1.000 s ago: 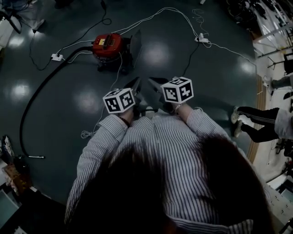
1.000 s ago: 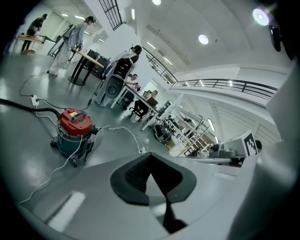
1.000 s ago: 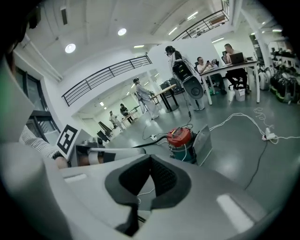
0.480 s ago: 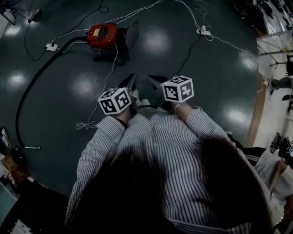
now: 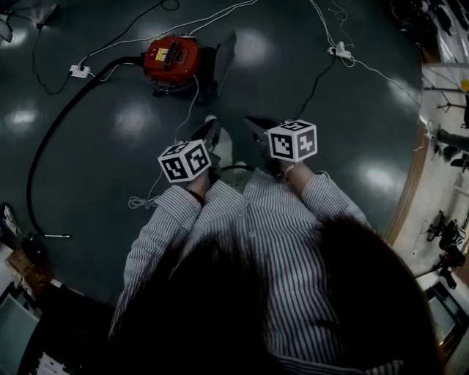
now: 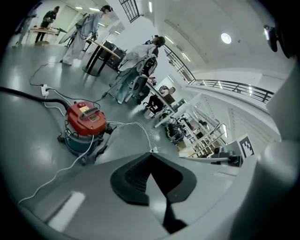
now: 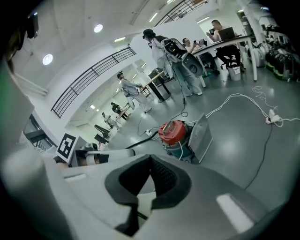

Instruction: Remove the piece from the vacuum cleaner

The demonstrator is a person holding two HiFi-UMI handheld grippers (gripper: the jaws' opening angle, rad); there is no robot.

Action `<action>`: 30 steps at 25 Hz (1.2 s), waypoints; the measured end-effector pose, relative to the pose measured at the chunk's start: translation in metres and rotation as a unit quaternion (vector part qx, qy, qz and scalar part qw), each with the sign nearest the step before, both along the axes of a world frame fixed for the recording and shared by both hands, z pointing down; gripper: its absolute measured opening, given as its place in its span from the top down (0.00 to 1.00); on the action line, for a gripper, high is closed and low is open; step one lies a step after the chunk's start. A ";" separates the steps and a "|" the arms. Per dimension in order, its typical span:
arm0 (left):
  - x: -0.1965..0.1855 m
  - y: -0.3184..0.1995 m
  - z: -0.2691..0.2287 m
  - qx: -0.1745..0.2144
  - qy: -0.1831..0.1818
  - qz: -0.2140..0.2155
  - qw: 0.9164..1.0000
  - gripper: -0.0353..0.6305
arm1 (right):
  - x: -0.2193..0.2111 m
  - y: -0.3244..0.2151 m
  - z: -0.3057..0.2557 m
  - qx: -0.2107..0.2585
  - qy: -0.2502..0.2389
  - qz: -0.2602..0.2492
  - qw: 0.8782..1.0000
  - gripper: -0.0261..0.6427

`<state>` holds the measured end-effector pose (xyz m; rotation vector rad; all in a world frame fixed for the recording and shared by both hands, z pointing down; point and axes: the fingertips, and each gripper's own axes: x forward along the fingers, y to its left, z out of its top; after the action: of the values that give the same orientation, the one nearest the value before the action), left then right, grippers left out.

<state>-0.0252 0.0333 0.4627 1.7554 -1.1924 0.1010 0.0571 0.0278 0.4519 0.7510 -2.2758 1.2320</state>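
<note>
Barely anything shifted since 1 s ago: vac (image 5: 170,62) sat on floor (image 5: 330,110) well ahead, panel (image 5: 222,58) just beside it. L fingers (image 6: 133,180) & R fingers (image 7: 166,180) were closed tip-to-tip, empty. Panel looked stiff, light; I'd pinch its top edge.

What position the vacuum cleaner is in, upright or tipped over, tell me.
Upright: the vacuum cleaner stands on its base, red top uppermost.

This looks like a large open lab or workshop hall. The glossy grey-green floor (image 5: 352,110) is strewn with white power cables (image 5: 220,16) and a white socket strip (image 5: 79,71). People (image 6: 86,26) work at dark benches (image 6: 104,47) beside cluttered equipment racks (image 6: 187,131), under a railed mezzanine (image 6: 234,86).
</note>
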 end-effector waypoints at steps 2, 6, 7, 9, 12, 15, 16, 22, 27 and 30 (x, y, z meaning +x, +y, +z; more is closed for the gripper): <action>-0.014 -0.029 -0.003 0.000 0.000 0.007 1.000 0.94 | -0.008 -0.027 -0.002 -0.003 0.003 0.015 1.000 0.96; -0.021 -0.069 -0.004 0.017 -0.024 0.058 0.998 0.94 | -0.024 -0.070 -0.012 -0.008 -0.010 0.040 0.999 0.96; -0.018 -0.075 -0.001 0.016 -0.025 0.070 0.997 0.94 | -0.027 -0.079 -0.012 -0.007 -0.011 0.042 0.999 0.96; -0.013 -0.085 0.007 0.008 -0.018 0.081 0.997 0.94 | -0.032 -0.091 -0.006 -0.009 -0.005 0.039 0.999 0.96; -0.010 -0.095 0.020 -0.010 -0.010 0.080 0.997 0.94 | -0.042 -0.103 0.009 -0.046 -0.016 0.036 0.998 0.96; -0.006 -0.104 0.032 -0.028 -0.008 0.082 0.996 0.94 | -0.050 -0.114 0.021 -0.069 -0.017 0.025 0.997 0.96; -0.005 -0.108 0.036 -0.032 -0.008 0.081 0.996 0.94 | -0.053 -0.117 0.026 -0.072 -0.012 0.019 0.997 0.96; -0.013 -0.138 0.082 -0.039 -0.011 0.072 0.997 0.94 | -0.071 -0.143 0.077 -0.119 -0.034 0.005 0.992 0.96; -0.020 -0.156 0.145 -0.042 -0.023 0.053 0.997 0.94 | -0.076 -0.160 0.148 -0.126 -0.019 -0.013 0.992 0.96; -0.023 -0.161 0.189 -0.055 -0.022 0.032 0.998 0.94 | -0.078 -0.161 0.195 -0.143 -0.022 0.003 0.989 0.96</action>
<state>-0.0483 -0.1279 0.6514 1.7026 -1.1412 0.2391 -0.0208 -0.1330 0.6471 0.6301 -2.0684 1.5486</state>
